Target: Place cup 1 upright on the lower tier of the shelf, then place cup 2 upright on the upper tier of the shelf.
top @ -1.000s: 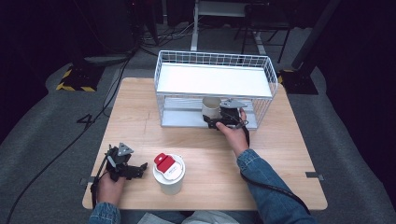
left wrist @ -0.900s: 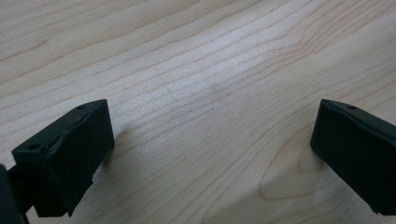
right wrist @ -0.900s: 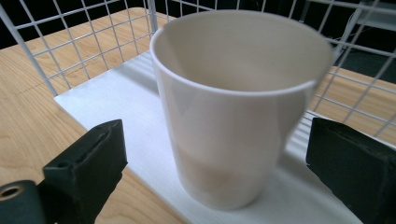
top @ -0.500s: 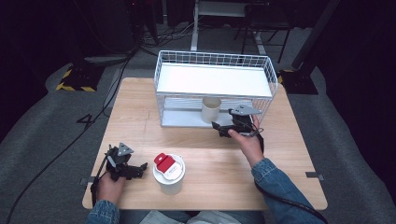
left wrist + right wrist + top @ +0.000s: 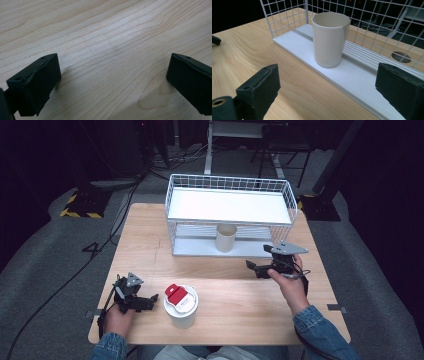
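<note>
- Your left gripper (image 5: pixel 150 301) rests at the near left of the desk (image 5: pixel 235 295). In the left gripper view its fingers (image 5: pixel 35 82) stand wide apart with nothing but bare wood between them, so they are released.
- Just right of that gripper stands a white tub (image 5: pixel 181 306) with a red tag on its lid. The fingers point toward it but do not touch it.
- A white wire rack (image 5: pixel 230 215) sits at the far middle of the desk, with an upper shelf and a lower tray.
- The cup (image 5: pixel 225 237) stands upright on the lower tray, near the tray's front edge and about midway along it. The right gripper view shows the same cup (image 5: pixel 330 38) open-topped and standing free, with wire mesh behind it.
- Your right gripper (image 5: pixel 256 268) hovers over the desk to the near right of the rack, its fingers pointing left. Those fingers (image 5: pixel 259 86) are released and spread wide, and the cup lies beyond them, apart from both.
</note>
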`<action>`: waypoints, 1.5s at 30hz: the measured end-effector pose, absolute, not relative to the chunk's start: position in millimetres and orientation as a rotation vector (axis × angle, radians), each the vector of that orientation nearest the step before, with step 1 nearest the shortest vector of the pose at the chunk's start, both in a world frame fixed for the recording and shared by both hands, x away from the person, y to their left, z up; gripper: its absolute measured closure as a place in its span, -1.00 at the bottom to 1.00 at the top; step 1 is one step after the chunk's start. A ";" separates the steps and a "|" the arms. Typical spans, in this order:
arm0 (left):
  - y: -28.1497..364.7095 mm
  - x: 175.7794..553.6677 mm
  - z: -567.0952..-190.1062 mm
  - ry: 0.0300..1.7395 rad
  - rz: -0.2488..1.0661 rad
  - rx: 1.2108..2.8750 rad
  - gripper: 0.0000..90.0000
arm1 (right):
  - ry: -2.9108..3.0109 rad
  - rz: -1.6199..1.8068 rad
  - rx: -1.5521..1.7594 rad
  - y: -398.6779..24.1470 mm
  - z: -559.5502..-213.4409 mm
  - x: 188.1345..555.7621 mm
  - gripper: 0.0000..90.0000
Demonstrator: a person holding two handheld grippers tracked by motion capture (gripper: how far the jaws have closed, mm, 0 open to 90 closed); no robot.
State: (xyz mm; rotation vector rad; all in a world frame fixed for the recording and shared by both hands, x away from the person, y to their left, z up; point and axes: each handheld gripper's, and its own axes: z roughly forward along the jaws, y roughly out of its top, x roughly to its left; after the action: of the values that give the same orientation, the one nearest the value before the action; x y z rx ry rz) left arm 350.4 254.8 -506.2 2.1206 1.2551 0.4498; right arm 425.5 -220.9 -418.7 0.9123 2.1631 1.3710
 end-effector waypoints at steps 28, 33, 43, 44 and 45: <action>252.7 349.3 -505.9 1.285 0.459 2.107 -1.00 | 2.143 1.218 1.172 -342.1 -458.0 359.6 -0.80; 252.7 349.3 -505.9 1.285 0.459 2.107 -1.00 | 2.143 1.147 1.235 -359.4 -474.9 349.3 -0.77; 251.7 348.9 -505.8 1.294 0.464 2.104 -1.00 | 2.148 1.075 1.308 -374.4 -493.4 344.1 -0.76; 251.7 348.9 -505.8 1.295 0.467 2.104 -1.00 | 2.151 1.065 1.313 -374.2 -494.0 343.8 -0.76; 251.0 348.5 -505.8 1.302 0.470 2.100 -1.00 | 2.157 1.058 1.310 -374.3 -494.6 343.9 -0.76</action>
State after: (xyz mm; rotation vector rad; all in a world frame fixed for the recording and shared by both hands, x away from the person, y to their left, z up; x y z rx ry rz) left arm 348.5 251.0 -505.8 2.0997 1.3024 0.4699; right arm 343.9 -374.3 -494.6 1.3102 2.1574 1.0582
